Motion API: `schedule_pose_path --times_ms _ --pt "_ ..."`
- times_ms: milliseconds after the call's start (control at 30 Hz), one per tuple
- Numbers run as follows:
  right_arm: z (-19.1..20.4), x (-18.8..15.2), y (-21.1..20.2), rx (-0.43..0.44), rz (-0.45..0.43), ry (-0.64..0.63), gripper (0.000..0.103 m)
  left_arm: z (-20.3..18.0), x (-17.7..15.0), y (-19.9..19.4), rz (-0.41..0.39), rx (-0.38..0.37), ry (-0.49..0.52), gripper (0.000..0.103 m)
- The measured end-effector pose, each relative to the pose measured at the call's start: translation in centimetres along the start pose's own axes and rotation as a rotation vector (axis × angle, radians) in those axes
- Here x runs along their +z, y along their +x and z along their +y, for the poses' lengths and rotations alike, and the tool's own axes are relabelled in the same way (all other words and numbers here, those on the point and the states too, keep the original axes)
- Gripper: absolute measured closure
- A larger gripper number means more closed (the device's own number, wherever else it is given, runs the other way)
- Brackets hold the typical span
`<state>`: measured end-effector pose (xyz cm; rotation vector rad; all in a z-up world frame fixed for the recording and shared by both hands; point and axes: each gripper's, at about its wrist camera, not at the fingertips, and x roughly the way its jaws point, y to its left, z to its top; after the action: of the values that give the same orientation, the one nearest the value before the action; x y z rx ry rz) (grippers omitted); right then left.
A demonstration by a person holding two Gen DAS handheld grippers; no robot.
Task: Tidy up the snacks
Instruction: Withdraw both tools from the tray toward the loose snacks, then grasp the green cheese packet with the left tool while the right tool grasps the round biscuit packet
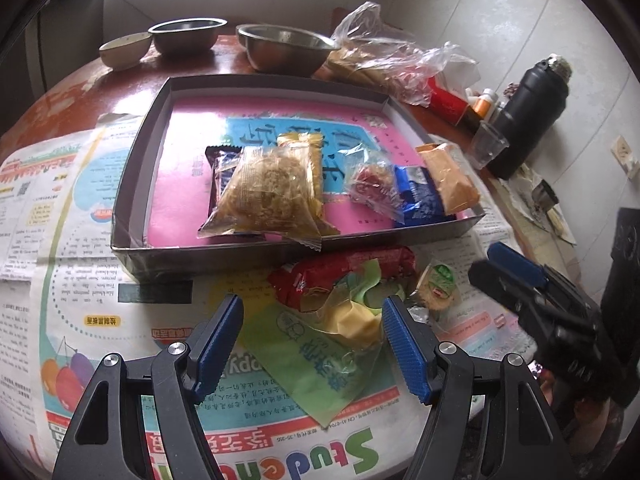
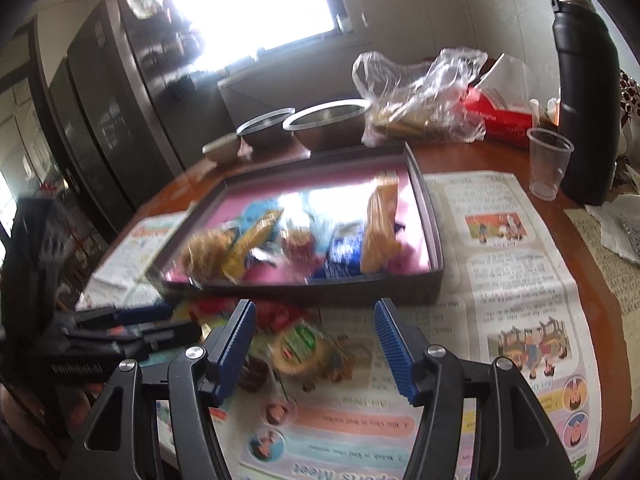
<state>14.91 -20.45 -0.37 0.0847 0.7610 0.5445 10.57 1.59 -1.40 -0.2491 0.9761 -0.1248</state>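
Left gripper (image 1: 312, 344) stands with its jaws apart and nothing pressed between them, hanging over a green and yellow packet (image 1: 320, 356) that lies on the newspaper (image 1: 100, 340). At twelve o'clock from that packet, touching it, lies a red packet (image 1: 344, 274); at two o'clock sits a small round snack with a green label (image 1: 438, 286), its printing too small to read. Right gripper (image 2: 314, 344) is likewise spread open and empty, above the same round snack (image 2: 300, 346) in its own blurred view; in the left wrist view it comes in at three o'clock.

At twelve o'clock from both grippers stands the shallow grey box (image 1: 132, 184) with a pink and blue printed sheet on its floor, bearing large Chinese characters. Inside, near the front wall, lie a clear packet of crumbly brown snack (image 1: 266, 196) over a dark wrapper, a yellow packet (image 1: 302, 140) behind it, and toward three o'clock a red-filled clear packet (image 1: 370, 188), a blue packet (image 1: 420, 196) and an orange packet (image 1: 452, 180).

Upside-down green letters on the newspaper read "Student", partly hidden by the gripper; the rest is small Chinese and English print. On the brown surface (image 1: 60, 96) beyond the box stand bowls (image 1: 188, 34) and a black flask (image 1: 528, 120).
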Motion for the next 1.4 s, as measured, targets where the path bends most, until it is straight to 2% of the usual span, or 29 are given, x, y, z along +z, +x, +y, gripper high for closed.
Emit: schedule_pose_path --times_ms 400,567,733,1233,1400 --pt "0.7 -1.6 1.5 -0.038 0.069 -0.105 0.042 -0.6 0.3 1.4 0.038 -0.007 -0.047 0.029" --pt "1.0 -2.0 2.0 -0.039 0.085 -0.132 0.042 -0.8 0.1 1.8 0.045 0.011 -0.039 0.026" --pt "1.3 -2.2 2.3 -0.043 0.074 -0.161 0.037 -0.3 -0.1 1.6 0.048 0.009 -0.039 0.023" --pt "2.5 -2.5 3.7 -0.073 0.063 -0.238 0.037 2.6 -0.7 0.4 0.041 0.013 -0.060 0.022" --pt "2.7 -2.9 4.2 -0.084 0.074 -0.242 0.037 1.6 -1.1 0.7 0.024 0.067 -0.037 0.020"
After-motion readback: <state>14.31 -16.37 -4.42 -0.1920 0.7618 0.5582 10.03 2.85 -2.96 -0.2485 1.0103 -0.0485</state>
